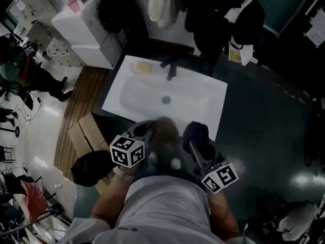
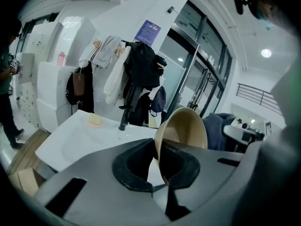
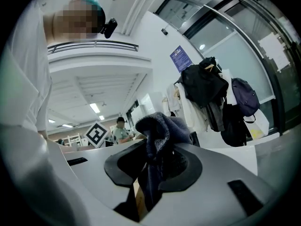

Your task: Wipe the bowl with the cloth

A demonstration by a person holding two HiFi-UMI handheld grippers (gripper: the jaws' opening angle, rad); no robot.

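Observation:
A tan bowl (image 2: 184, 128) stands on edge in my left gripper (image 2: 157, 171), whose jaws are shut on its rim. In the head view the bowl (image 1: 163, 131) hangs blurred over the front edge of the white sink (image 1: 200, 103), with my left gripper (image 1: 147, 132) at its left. My right gripper (image 3: 149, 173) is shut on a dark blue cloth (image 3: 160, 131), bunched above the jaws. That cloth (image 1: 196, 134) sits just right of the bowl in the head view, a little apart from it, held by the right gripper (image 1: 195, 147).
A black tap (image 1: 171, 67) and a yellow soap bar (image 1: 143, 67) sit at the sink's back edge. Coats and bags (image 1: 203, 9) hang on the wall behind. Cardboard boxes (image 1: 86, 133) and a dark bag (image 1: 91, 168) lie on the floor at left.

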